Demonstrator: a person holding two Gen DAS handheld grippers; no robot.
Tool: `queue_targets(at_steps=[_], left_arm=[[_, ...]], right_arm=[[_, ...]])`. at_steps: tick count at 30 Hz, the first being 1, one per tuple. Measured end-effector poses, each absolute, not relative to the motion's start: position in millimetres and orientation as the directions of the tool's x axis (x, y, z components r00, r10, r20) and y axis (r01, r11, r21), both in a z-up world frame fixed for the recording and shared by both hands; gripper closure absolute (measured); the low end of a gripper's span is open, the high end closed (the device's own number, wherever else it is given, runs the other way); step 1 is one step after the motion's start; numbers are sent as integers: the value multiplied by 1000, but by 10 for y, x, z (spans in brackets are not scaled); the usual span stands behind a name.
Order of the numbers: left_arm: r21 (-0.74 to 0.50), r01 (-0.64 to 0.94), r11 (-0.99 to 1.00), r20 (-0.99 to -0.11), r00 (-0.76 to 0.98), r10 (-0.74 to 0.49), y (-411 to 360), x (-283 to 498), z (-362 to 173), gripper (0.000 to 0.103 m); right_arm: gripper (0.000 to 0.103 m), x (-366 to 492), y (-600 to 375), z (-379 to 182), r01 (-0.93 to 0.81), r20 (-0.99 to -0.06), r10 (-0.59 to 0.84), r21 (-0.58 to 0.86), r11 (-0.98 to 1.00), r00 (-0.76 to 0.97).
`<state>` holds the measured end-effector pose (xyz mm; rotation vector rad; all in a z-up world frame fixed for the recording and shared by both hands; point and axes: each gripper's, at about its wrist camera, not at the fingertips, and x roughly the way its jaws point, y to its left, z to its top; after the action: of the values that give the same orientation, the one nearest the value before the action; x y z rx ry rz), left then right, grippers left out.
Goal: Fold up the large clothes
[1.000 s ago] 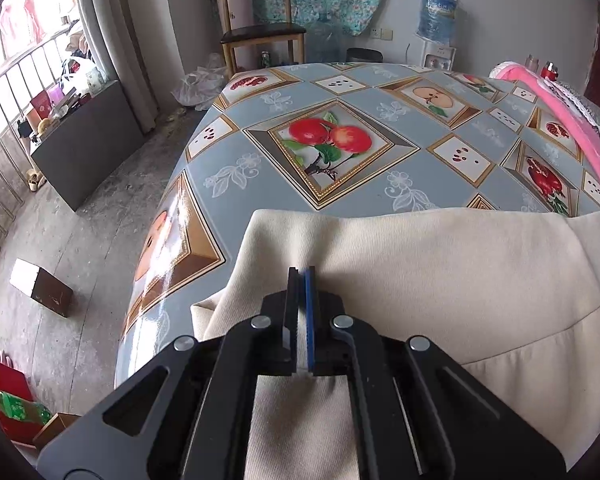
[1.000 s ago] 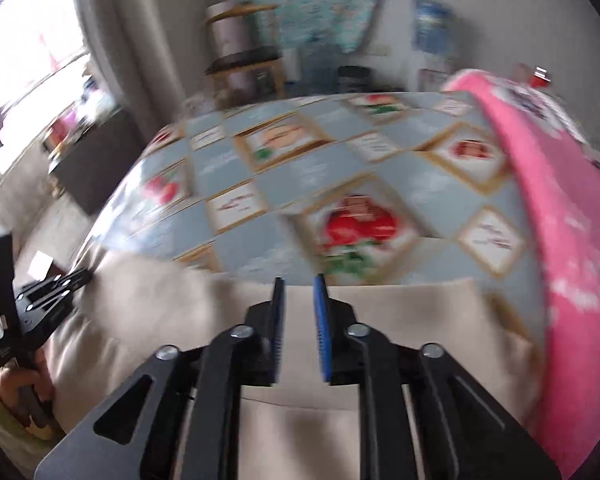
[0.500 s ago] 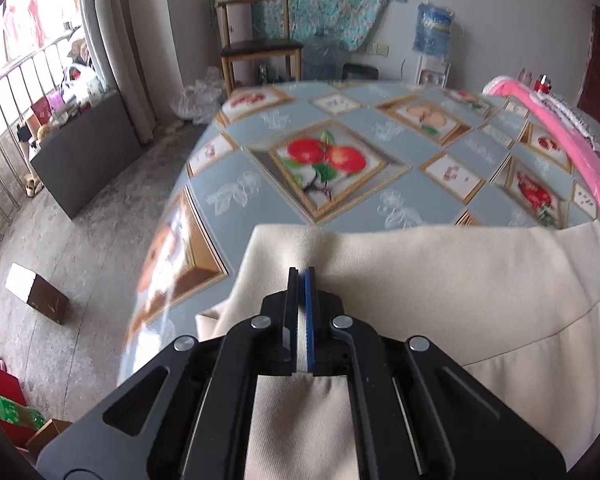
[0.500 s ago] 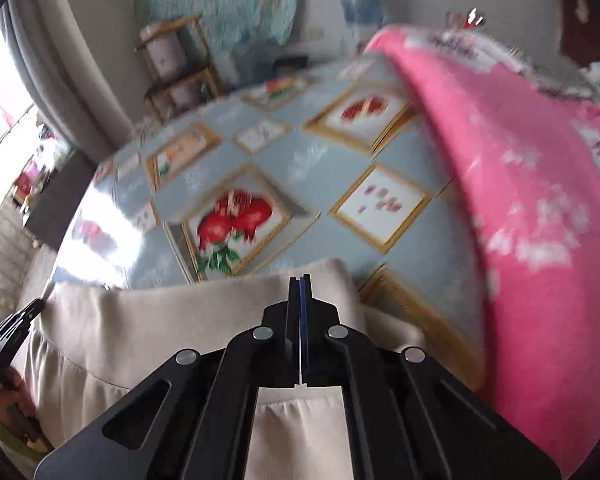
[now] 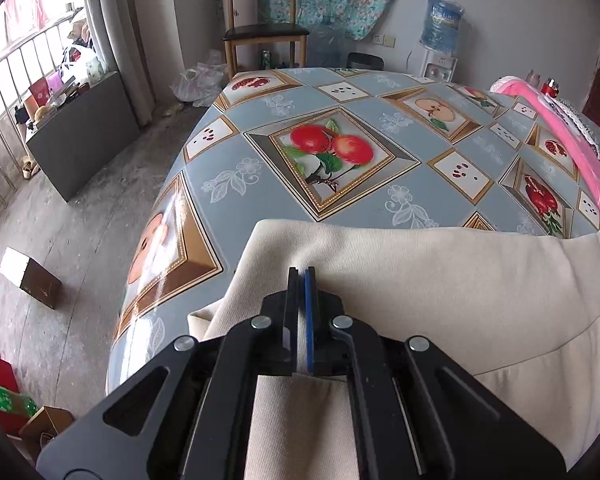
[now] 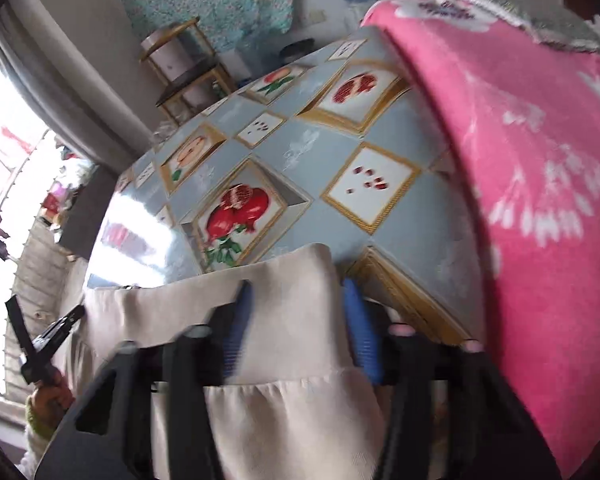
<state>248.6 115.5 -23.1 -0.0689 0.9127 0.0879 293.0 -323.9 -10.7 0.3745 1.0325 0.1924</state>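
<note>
A large cream garment (image 5: pixel 440 280) lies across the near end of a table covered with a fruit-print cloth (image 5: pixel 340 152). My left gripper (image 5: pixel 302 276) is shut on a pinch of the garment near its far left corner. In the right wrist view the same garment (image 6: pixel 292 420) runs between the blue pads of my right gripper (image 6: pixel 297 287) at its far right corner. Those jaws are opening and stand apart, with the pads off the cloth. The left gripper (image 6: pixel 40 336) and the hand holding it show at that view's left edge.
A pink blanket (image 6: pixel 540 200) is heaped along the table's right side, close to my right gripper. Beyond the table stand a wooden chair (image 5: pixel 264 36) and a water dispenser (image 5: pixel 440 28). A small box (image 5: pixel 30 280) sits on the floor left of the table.
My right gripper slid right along the garment's edge to its corner, rolled, shut there, and now has its jaws apart again. The left gripper kept its grip and stayed put.
</note>
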Motion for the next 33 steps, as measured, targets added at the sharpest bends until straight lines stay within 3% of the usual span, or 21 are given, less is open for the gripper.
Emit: queue_targets(at_steps=[7,10,11,17,29,31,33], left_arm=[[-17,-102,995,-790,611,49,1151,2495,-262,101],[-27,-100,995,-784,619,41,1154,2479,-250,101],[-34,-97,995,-777,629,34,1155,2463,-228,101],[-34,-55,998,-711,703,14,1049,2347,181,101],[-9,-63,998,-781,624,33,1123,2588,-172,100],[-2,-59,998,-810,585,33,1118,2645,-304,97],[3,-66,998,-799,600,42,1144,2601,-227,96]], right_arm=[[55,3163,-3059,-361,-55,-868,312,316,947,387],[96,3048,-3037,-272,-52,-877,235,235,971,420],[98,2965,-3059,-175,-46,-857,253,260,965,448],[98,2487,-3062,507,-16,-764,146,175,984,629],[98,2984,-3213,-184,79,-840,153,226,971,520],[92,3030,-3242,-372,102,-863,155,231,968,480],[75,2969,-3267,-290,114,-856,142,227,967,496]])
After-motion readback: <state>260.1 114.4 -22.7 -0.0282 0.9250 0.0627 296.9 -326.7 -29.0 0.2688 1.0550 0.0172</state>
